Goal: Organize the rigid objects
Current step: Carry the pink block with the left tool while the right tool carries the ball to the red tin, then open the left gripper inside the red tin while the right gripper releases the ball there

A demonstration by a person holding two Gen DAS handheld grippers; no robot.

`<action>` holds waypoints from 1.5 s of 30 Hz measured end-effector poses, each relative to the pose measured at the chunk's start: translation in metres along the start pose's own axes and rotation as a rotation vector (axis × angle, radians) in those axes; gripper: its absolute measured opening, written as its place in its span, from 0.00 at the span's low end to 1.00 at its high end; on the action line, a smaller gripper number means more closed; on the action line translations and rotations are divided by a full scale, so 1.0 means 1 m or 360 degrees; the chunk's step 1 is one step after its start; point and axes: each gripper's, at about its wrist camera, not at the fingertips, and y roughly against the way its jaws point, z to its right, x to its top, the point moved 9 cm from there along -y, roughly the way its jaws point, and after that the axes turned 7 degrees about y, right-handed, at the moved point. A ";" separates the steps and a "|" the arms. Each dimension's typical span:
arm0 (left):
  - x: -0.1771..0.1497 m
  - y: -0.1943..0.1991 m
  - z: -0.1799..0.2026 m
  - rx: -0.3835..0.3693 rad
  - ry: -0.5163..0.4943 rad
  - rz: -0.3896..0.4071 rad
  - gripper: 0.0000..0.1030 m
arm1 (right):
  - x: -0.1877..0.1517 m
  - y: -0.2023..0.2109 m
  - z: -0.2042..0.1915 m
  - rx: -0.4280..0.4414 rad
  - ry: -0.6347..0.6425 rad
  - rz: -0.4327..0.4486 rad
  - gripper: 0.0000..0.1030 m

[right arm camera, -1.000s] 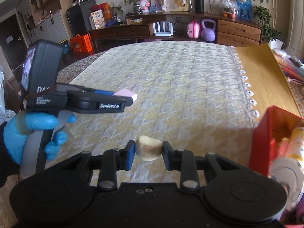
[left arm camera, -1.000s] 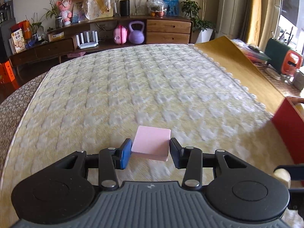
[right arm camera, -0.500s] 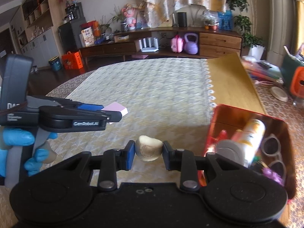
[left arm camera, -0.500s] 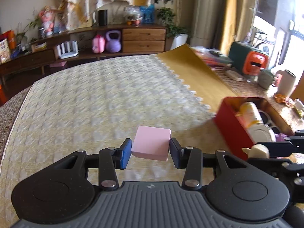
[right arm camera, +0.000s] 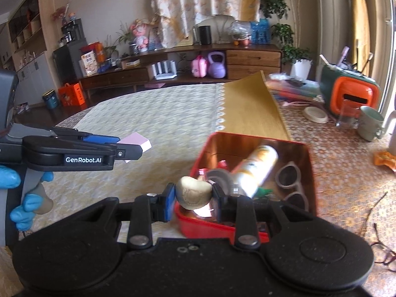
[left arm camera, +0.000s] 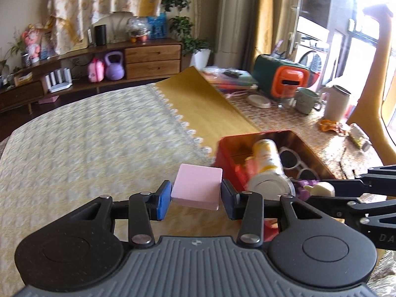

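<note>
The left gripper (left arm camera: 196, 199) clamps a pink block (left arm camera: 197, 186); the right gripper (right arm camera: 193, 198) clamps a cream lump (right arm camera: 193, 193), with the red bin (right arm camera: 312, 178) just ahead.

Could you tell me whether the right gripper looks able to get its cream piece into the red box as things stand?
Probably yes: the right gripper holds the cream piece at the open red box's near edge, nothing between.

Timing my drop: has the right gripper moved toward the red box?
Yes. The right gripper, holding the cream stone, now sits over the red box near edge; earlier the box was far right.
</note>
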 end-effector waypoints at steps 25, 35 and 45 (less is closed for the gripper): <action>0.031 -0.118 0.085 -0.0024 -0.0212 -0.0158 0.41 | -0.015 -0.040 0.085 -0.0106 -0.0018 -0.0093 0.29; 0.023 -0.148 0.089 0.0004 -0.0228 -0.0249 0.41 | -0.020 -0.071 0.094 -0.0120 -0.0004 -0.0165 0.29; 0.017 -0.157 0.085 0.0024 -0.0213 -0.0285 0.41 | -0.031 -0.084 0.092 -0.0137 0.0056 -0.0246 0.29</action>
